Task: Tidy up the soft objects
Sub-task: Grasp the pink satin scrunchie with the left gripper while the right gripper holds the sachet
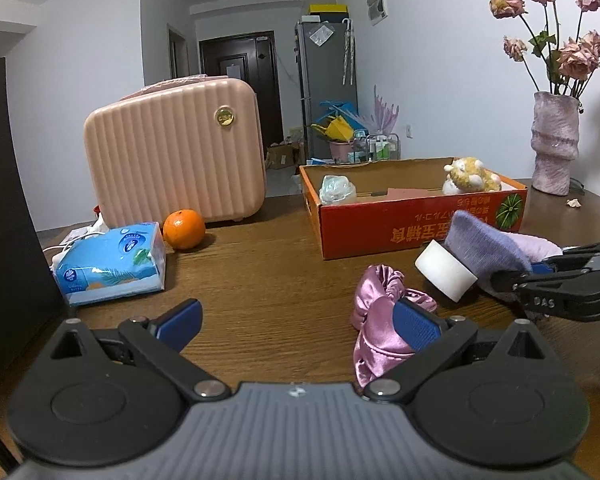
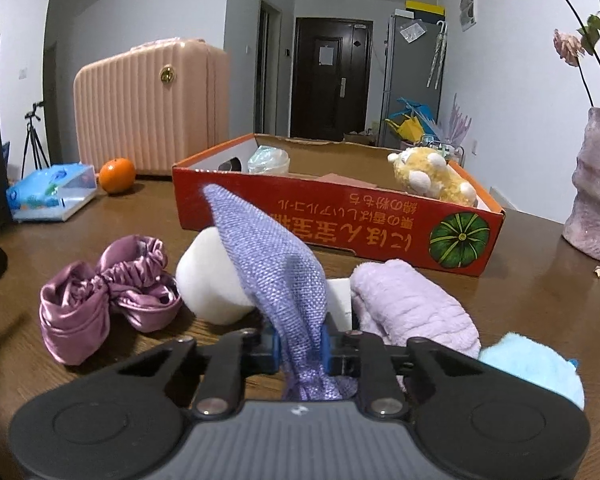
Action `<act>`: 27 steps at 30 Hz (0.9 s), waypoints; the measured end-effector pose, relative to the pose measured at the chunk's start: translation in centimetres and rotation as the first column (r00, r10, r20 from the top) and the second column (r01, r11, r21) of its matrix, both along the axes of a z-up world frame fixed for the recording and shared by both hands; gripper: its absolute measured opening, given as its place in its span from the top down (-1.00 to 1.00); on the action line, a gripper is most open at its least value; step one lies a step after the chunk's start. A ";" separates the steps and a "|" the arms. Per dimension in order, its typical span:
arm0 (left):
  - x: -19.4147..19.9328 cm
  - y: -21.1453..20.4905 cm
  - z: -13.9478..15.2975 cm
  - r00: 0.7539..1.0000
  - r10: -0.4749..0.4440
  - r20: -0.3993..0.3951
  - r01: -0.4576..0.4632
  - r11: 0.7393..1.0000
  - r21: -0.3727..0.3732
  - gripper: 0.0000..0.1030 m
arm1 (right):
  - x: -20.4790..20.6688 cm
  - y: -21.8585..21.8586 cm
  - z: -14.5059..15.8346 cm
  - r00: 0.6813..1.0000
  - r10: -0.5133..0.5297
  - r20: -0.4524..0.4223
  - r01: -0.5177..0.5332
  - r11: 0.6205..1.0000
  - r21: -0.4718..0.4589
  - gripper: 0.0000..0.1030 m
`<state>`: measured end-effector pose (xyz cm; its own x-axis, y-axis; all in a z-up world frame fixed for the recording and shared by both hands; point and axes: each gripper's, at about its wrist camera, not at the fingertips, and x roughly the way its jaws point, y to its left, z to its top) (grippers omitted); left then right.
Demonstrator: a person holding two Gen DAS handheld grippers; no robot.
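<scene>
My right gripper [image 2: 300, 350] is shut on a blue-violet knit cloth [image 2: 272, 264], which stands up between its pads; it shows in the left wrist view [image 1: 480, 244] too, with the right gripper [image 1: 540, 272] at the right edge. My left gripper [image 1: 300, 324] is open, its right pad against a pink satin scrunchie [image 1: 380, 320], also in the right wrist view [image 2: 100, 296]. A white foam cylinder [image 2: 212, 276], a lilac fluffy cloth [image 2: 416, 304] and a light blue plush [image 2: 536, 364] lie nearby. The orange cardboard box [image 2: 340, 216] holds a yellow plush toy [image 2: 432, 176] and a pale crumpled item [image 2: 268, 160].
A pink ribbed suitcase [image 1: 172, 148], an orange [image 1: 184, 229] and a blue tissue pack [image 1: 112, 262] stand at the left on the wooden table [image 1: 268, 280]. A pink vase of dried roses [image 1: 554, 144] stands at the far right. A dark panel [image 1: 4, 220] borders the left edge.
</scene>
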<state>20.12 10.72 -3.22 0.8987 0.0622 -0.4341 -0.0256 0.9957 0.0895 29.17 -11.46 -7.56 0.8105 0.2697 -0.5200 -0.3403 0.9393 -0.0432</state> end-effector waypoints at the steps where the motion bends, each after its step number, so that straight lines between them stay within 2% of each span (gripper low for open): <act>1: 0.0 0.1 0.0 1.000 0.001 -0.001 -0.001 1.000 -0.001 -1.00 | -0.1 -0.1 0.1 1.000 0.000 0.011 0.000 1.000 0.006 0.70; 7: 0.4 0.4 -0.3 1.000 0.024 -0.004 -0.024 1.000 -0.014 -1.00 | -2.3 -1.2 1.6 0.991 -0.009 0.133 0.000 0.998 0.062 0.72; 11: 0.8 0.5 -0.5 0.999 0.038 -0.013 -0.038 0.999 -0.016 -1.00 | -4.0 -2.7 2.7 0.982 -0.028 0.185 0.009 0.995 0.104 0.72; 22: 0.8 -0.8 -0.9 1.000 0.026 -0.007 -0.026 1.000 0.008 -1.00 | -5.6 -5.1 4.2 0.971 -0.060 0.230 0.025 0.988 0.152 0.72; 27: 1.1 -1.2 -0.7 1.000 0.016 -0.011 -0.017 0.999 -0.036 -1.00 | -5.6 -6.0 4.4 0.969 -0.076 0.234 0.036 0.984 0.172 0.72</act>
